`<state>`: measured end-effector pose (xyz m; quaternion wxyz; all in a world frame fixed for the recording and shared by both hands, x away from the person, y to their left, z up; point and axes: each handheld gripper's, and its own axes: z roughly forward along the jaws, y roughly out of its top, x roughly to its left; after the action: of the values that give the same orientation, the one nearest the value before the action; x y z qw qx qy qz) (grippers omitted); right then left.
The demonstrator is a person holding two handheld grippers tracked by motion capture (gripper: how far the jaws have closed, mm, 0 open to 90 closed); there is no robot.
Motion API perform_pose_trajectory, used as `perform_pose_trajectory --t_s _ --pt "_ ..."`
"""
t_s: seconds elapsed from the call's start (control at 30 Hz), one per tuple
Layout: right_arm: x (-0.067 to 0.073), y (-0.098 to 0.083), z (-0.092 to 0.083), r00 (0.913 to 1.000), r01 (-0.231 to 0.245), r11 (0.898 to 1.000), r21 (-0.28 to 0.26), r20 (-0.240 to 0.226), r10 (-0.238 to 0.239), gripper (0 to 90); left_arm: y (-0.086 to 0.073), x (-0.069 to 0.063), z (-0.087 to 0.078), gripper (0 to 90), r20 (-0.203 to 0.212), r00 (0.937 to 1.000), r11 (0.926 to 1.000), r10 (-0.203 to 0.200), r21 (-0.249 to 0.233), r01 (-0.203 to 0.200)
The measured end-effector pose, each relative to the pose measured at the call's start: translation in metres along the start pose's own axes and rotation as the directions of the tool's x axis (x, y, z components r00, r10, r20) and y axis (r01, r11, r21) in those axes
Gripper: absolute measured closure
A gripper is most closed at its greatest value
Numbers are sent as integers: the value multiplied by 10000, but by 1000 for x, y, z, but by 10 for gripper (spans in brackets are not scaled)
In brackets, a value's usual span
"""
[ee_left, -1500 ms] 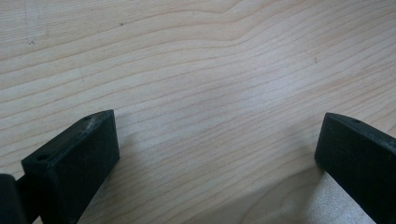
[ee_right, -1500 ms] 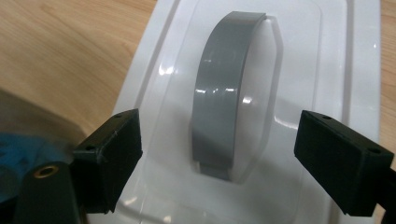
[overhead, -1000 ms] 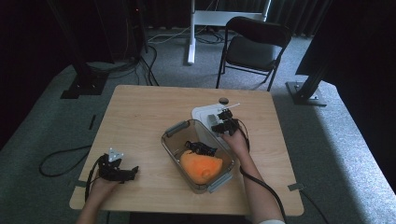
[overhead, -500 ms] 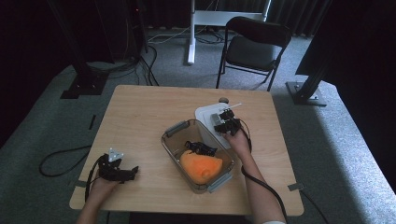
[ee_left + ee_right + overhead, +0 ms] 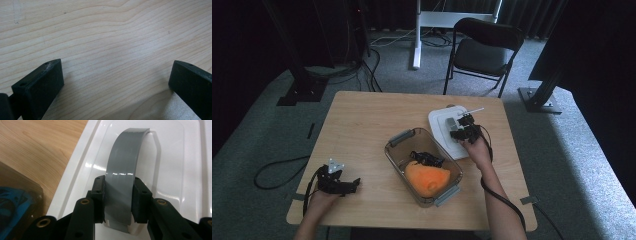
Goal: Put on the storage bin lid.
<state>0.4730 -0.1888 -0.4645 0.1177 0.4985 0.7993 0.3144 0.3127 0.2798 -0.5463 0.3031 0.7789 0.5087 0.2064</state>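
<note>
On the wooden table (image 5: 362, 130), right fingers (image 5: 119, 195) clamp the lid's grey handle (image 5: 125, 170) between them.

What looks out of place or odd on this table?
Nothing looks spilled or damaged. The white lid lies beside the clear box, not on it; the right gripper is shut on its grey handle. The box holds an orange thing and a black thing. The left gripper rests open.

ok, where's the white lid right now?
High view: the white lid lies on the table's far right, beside the clear container. The right gripper is clamped on its grey handle.
</note>
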Motion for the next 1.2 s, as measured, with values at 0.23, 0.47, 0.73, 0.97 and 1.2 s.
perform_pose_trajectory --t_s 0.23,0.47,0.73,0.97,1.2 --pt "-1 5 -28 9998 184 9992 -353 63 -182 681 0 0 0 1 -20 10000 10000 -21 1 21" --pt "-5 5 -53 9998 220 9974 -686 16 -219 681 0 0 0 1 -22 10000 10000 -27 -3 27" --pt "-6 -1 -74 9998 154 9944 -1048 -141 -170 682 0 0 0 2 -34 10000 10000 -38 5 38" --pt "2 -5 -93 9968 246 9897 -1407 -713 -349 682 0 0 0 2 -35 10000 10000 -40 3 40" --pt "19 -8 -108 9933 445 9846 -1690 -973 -616 684 0 -1 0 2 -36 10000 10000 -51 -8 51"
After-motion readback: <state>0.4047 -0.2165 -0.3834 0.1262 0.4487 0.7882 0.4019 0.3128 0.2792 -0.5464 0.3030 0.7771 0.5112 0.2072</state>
